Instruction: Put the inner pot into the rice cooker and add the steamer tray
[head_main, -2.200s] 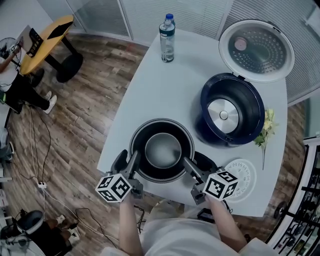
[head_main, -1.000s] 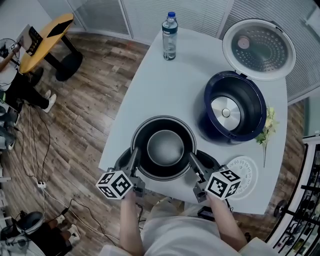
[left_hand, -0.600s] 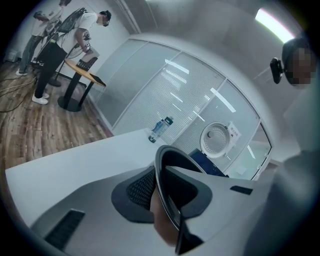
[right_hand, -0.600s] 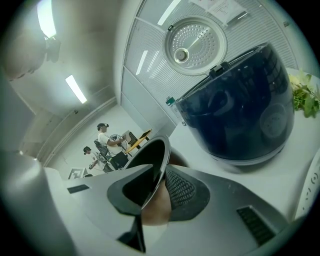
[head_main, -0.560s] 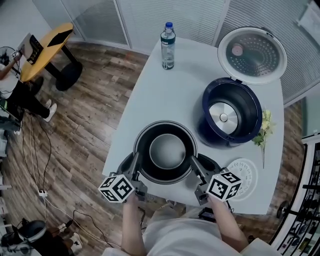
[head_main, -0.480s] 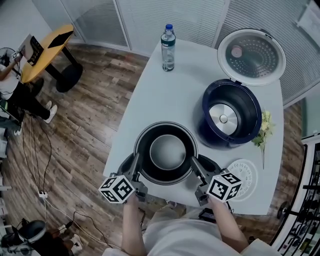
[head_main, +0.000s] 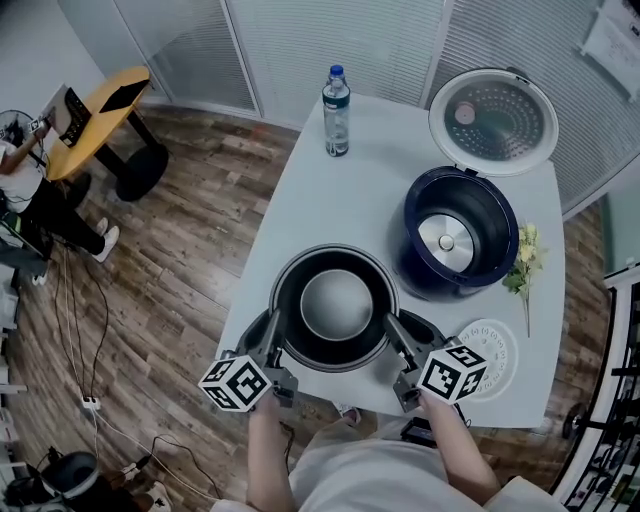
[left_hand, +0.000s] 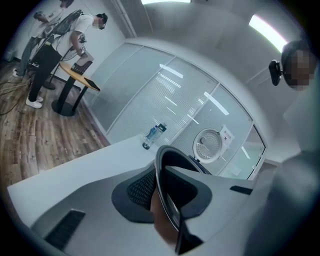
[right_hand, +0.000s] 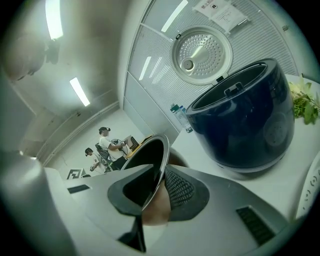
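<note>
The dark inner pot (head_main: 335, 305) hangs just above the near end of the white table (head_main: 340, 200), held by its rim on two sides. My left gripper (head_main: 272, 325) is shut on the left rim (left_hand: 161, 165), a pad on each side. At the right rim (right_hand: 159, 155), my right gripper (head_main: 388, 328) has its jaws closing, pads pressing the metal. The navy rice cooker (head_main: 462, 235) stands empty farther right, its lid (head_main: 492, 115) swung back. The white steamer tray (head_main: 490, 360) lies flat by my right gripper.
A water bottle (head_main: 336, 98) stands at the table's far end. A flower sprig (head_main: 524, 268) lies right of the cooker. Wood floor surrounds the table, with a yellow stand (head_main: 100, 95) and people far left.
Both grippers have risen a little with the pot between them, lifting it off the table. Their jaws have tightened on the rim.
</note>
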